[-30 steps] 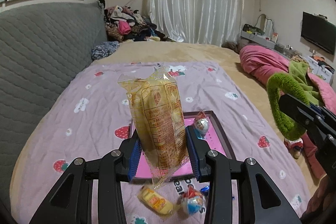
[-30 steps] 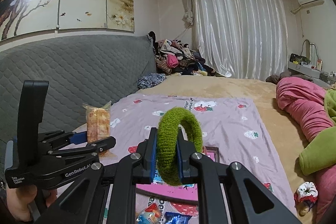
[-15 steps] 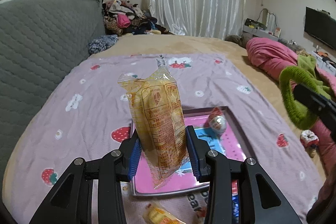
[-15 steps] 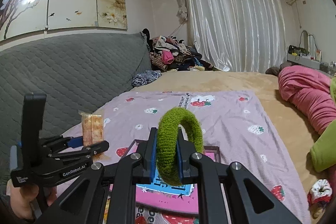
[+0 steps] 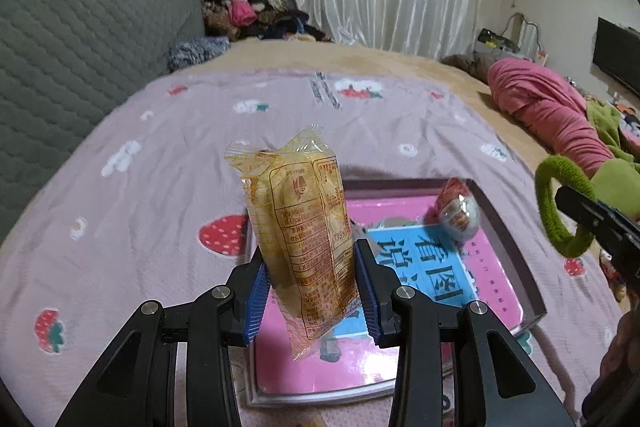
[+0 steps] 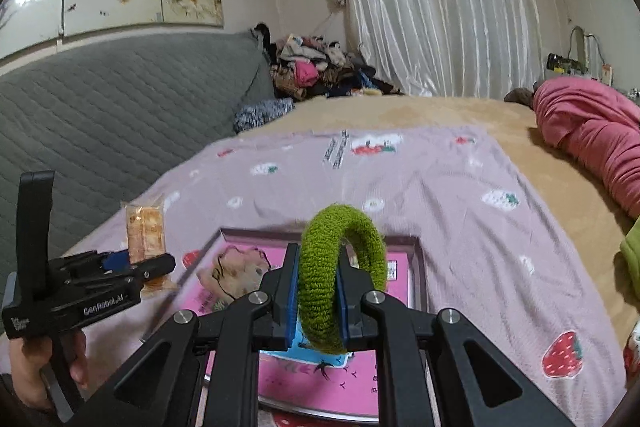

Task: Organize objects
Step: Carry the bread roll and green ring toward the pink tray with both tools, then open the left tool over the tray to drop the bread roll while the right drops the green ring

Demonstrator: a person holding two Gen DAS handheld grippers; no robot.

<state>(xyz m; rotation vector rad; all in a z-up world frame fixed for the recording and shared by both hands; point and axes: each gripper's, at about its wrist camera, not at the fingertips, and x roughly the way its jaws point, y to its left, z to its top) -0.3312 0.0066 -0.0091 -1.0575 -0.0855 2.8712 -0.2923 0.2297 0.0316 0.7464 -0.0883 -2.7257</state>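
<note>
My left gripper (image 5: 310, 291) is shut on a yellow clear-wrapped snack packet (image 5: 304, 223), held upright above the near left part of a pink tray (image 5: 508, 239). The packet also shows in the right wrist view (image 6: 145, 237). My right gripper (image 6: 318, 301) is shut on a fuzzy green hair ring (image 6: 340, 275), held over the same tray (image 6: 416, 267). The ring also shows at the right edge of the left wrist view (image 5: 560, 203). A foil-wrapped egg toy (image 5: 458, 213) lies in the tray's far right corner.
The tray lies on a lilac strawberry-print sheet (image 5: 160, 187) over a bed. A grey quilted headboard (image 6: 100, 99) runs along the left. A rolled pink blanket (image 6: 592, 131) and green fabric lie at the right. A clothes pile (image 6: 320, 67) sits at the back.
Both grippers have moved forward and lower over the tray, which now looks larger and closer. The loose sweets in front of the tray have dropped out of view. Both grips are unchanged.
</note>
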